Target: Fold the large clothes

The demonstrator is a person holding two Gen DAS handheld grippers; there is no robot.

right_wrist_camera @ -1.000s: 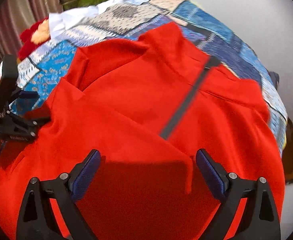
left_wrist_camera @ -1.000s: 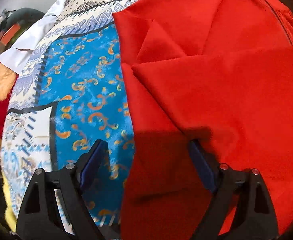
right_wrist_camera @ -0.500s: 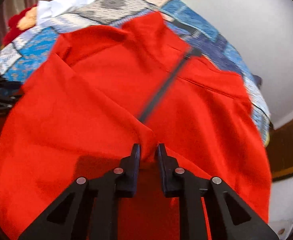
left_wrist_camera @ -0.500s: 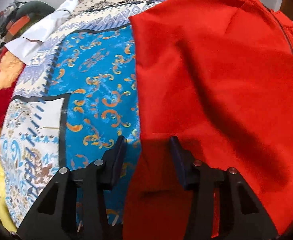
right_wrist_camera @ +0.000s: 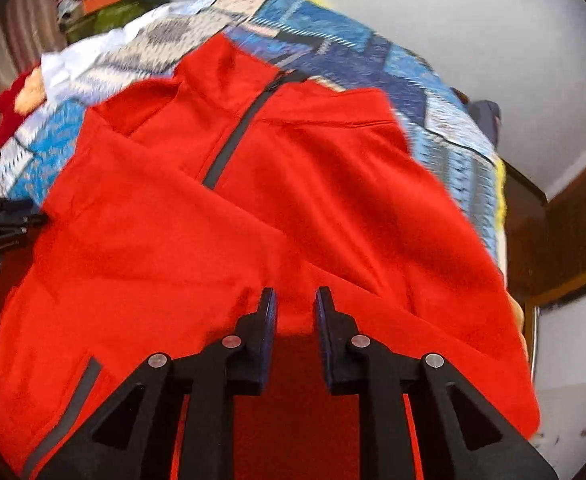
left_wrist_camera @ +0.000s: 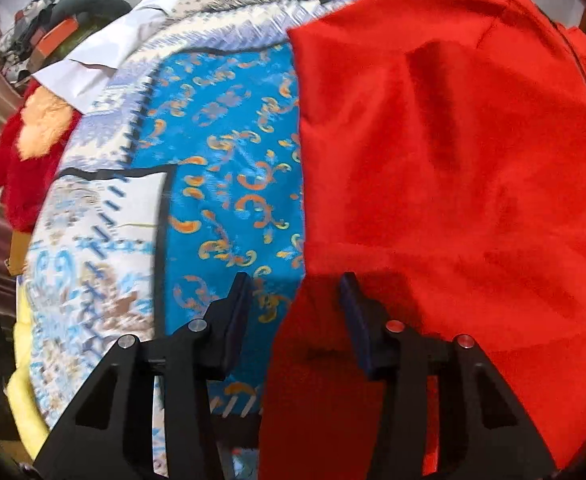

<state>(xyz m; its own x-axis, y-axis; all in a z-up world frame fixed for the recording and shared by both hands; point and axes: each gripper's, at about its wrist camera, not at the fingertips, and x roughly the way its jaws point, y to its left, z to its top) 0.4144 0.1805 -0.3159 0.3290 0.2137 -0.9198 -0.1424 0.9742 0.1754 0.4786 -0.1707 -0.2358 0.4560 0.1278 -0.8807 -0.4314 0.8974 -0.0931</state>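
Right tool pinches a ridge of the red jacket near its hem; left tool straddles its side edge, half-closed, grip unclear. Soft, limp fleece, likely light: hold hems and seams. It lies on the patterned bedspread.

**Hidden, cropped and blurred**

The jacket runs off the right and bottom edges of the left wrist view; its lower hem is cut off. Its red cloth covers the bedspread beneath and hides the tip of the left gripper's right finger. In the right wrist view, motion blur smears the jacket and bedspread patterns. Whether the right gripper pinches cloth cannot be told: the fold between its fingers is shadowed. The pile at far left is too blurred to identify.
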